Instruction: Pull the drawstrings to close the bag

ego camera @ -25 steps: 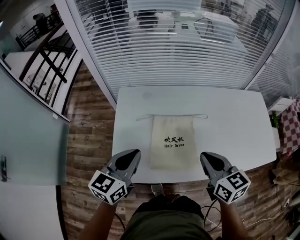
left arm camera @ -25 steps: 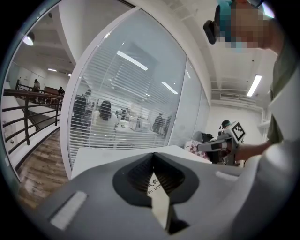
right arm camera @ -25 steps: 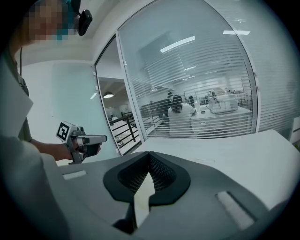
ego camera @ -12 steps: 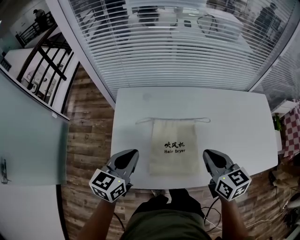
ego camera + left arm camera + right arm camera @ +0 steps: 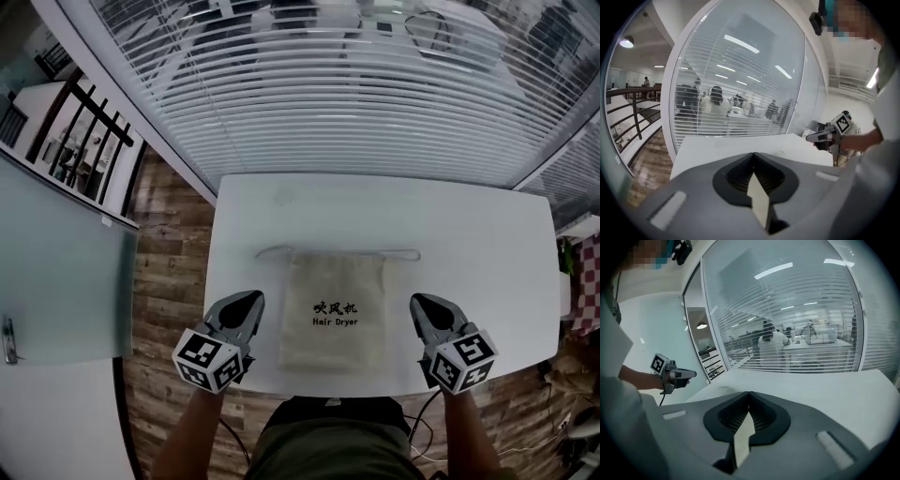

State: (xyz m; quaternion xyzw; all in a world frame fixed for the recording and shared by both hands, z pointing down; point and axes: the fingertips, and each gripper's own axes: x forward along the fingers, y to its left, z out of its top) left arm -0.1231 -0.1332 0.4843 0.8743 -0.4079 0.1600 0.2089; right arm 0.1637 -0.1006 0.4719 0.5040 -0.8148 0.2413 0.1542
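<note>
Lying flat: rectangular beige cloth bag (image 5: 333, 314), thin drawstrings (image 5: 337, 252) | white table (image 5: 478, 244) | left gripper (image 5: 250, 299), right gripper (image 5: 419, 302) closed, empty

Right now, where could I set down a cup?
Bare: the far strip of table between drawstring and blinds, and the patch right of the bag. Crowded: the front edge, where left gripper and right gripper flank the bag.

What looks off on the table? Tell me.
Nothing stands out. The bag lies flat on the table, drawstrings stretched sideways at its far end. The left tool and right tool are shut, empty.
</note>
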